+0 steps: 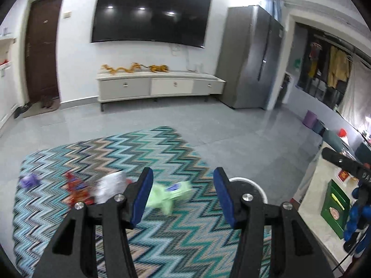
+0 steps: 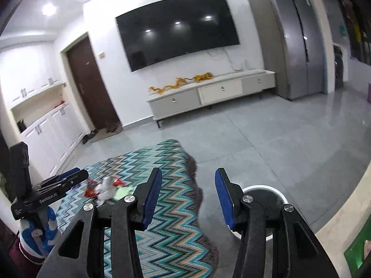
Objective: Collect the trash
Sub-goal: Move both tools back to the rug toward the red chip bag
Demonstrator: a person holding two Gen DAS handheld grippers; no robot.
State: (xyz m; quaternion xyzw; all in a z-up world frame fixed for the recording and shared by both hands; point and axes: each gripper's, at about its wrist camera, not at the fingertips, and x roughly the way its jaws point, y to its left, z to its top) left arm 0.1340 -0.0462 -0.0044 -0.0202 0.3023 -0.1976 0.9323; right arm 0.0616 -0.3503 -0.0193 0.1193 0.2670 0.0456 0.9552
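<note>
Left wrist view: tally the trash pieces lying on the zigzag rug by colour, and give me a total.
Purple wrapper: 1
Red wrapper: 1, possibly more; blurred
White or silver wrapper: 1
Light green wrapper: 1
Total: 4 pieces that can be told apart on the rug; motion blur may hide others.

Home living room; wall television [image 1: 150, 14]; patterned rug [image 1: 162, 153].

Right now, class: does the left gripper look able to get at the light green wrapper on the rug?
Probably yes: the left gripper is open, and the green wrapper lies uncovered on the rug ahead of it.
</note>
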